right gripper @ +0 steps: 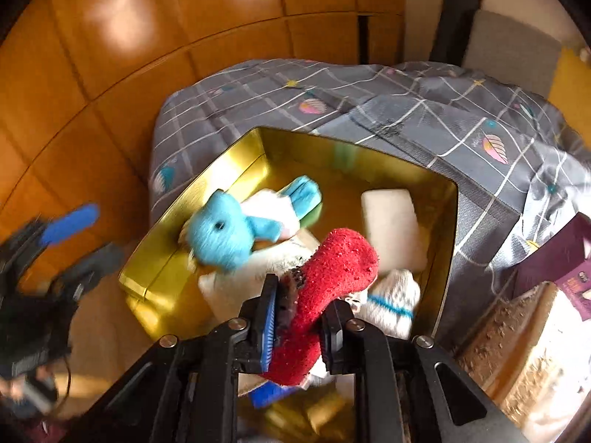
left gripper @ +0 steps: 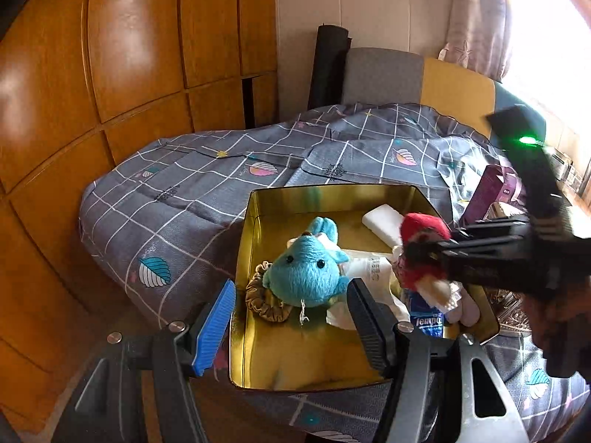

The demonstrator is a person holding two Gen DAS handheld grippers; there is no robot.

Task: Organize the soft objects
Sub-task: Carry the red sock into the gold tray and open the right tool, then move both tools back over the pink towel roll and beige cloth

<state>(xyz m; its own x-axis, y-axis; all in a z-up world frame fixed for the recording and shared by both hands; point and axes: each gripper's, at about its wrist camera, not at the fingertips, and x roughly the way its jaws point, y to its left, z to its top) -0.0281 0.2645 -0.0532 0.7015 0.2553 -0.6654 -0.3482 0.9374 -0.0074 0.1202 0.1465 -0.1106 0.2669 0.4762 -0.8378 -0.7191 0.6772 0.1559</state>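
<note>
A gold tin box point(left gripper: 255, 229) point(right gripper: 448, 221) sits on a grey patterned bedspread. In it lie a blue plush bunny point(left gripper: 308, 271) point(right gripper: 225, 230), a brown scrunchie point(left gripper: 258, 295), a white block point(left gripper: 382, 223) point(right gripper: 391, 229), white cloth point(left gripper: 369, 273) and a white sock with a blue stripe point(right gripper: 393, 301). My right gripper point(right gripper: 301, 310) point(left gripper: 424, 254) is shut on a red fuzzy sock point(right gripper: 332, 277) point(left gripper: 421, 229) and holds it over the box's right side. My left gripper point(left gripper: 291, 313) is open and empty at the box's near-left edge, just in front of the bunny.
Glossy orange wooden wardrobe doors point(left gripper: 110, 74) fill the left. A purple carton point(left gripper: 487, 192) point(right gripper: 561, 258) lies on the bed right of the box. A blue tissue pack point(left gripper: 428, 317) rests at the box's right edge. A bright window point(left gripper: 554, 37) is at far right.
</note>
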